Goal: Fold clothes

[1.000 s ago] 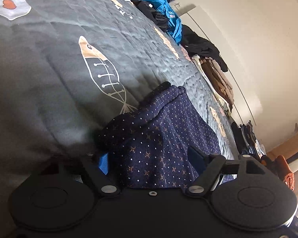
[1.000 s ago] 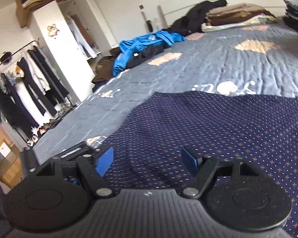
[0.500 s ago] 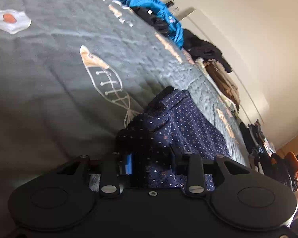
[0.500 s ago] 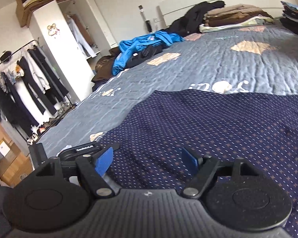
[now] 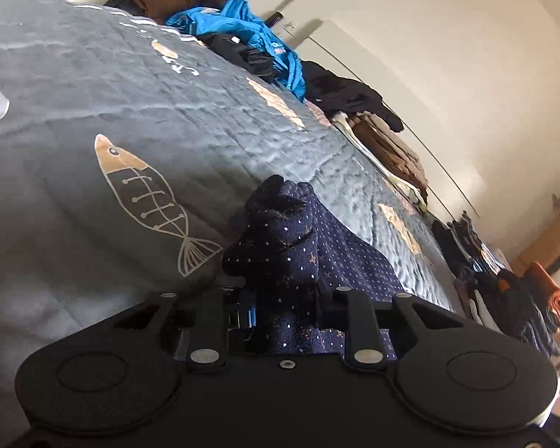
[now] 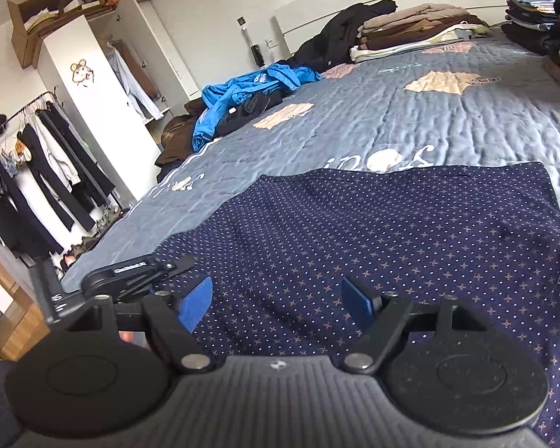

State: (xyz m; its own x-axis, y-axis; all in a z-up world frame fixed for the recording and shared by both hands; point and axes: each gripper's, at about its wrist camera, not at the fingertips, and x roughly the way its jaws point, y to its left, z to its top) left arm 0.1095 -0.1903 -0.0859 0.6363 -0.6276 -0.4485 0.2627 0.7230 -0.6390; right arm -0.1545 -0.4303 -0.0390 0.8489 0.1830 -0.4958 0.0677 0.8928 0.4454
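The left gripper (image 5: 285, 311) has just closed its jaws, pinching a bunched fold of the navy dotted garment (image 5: 291, 246); the right gripper (image 6: 276, 298) hovers spread above it on the bed (image 6: 448, 127).

Pale lettering printed on the grey bedspread (image 6: 448, 119) reads, upside down from here, perhaps "soup" (image 6: 388, 158), while the small white brand line on the left gripper (image 6: 130, 274) is too tiny to make out
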